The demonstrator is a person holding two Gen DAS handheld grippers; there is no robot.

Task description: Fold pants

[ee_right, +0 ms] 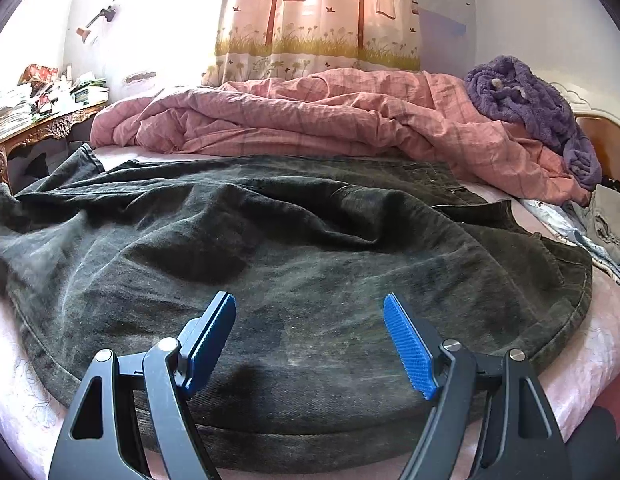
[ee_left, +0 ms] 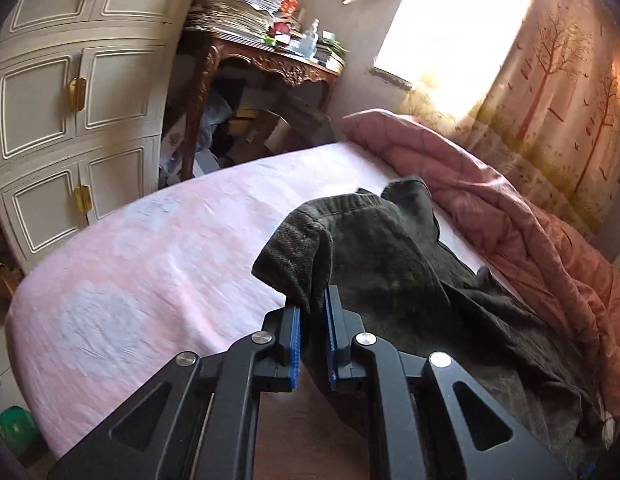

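one pants (ee_right: pixel 294 240) leg end pinched in left gripper (ee_left: pixel 313 300), pants lying crosswise.

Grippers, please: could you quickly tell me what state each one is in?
Left gripper: shut on a fold of the dark pants.
Right gripper: open, empty, above the pants.

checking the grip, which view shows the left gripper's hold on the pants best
The left wrist view: the left gripper is shut on a bunched hem of the pants, lifted off the bed. The right wrist view shows only the pants spread flat, with the grip out of frame.
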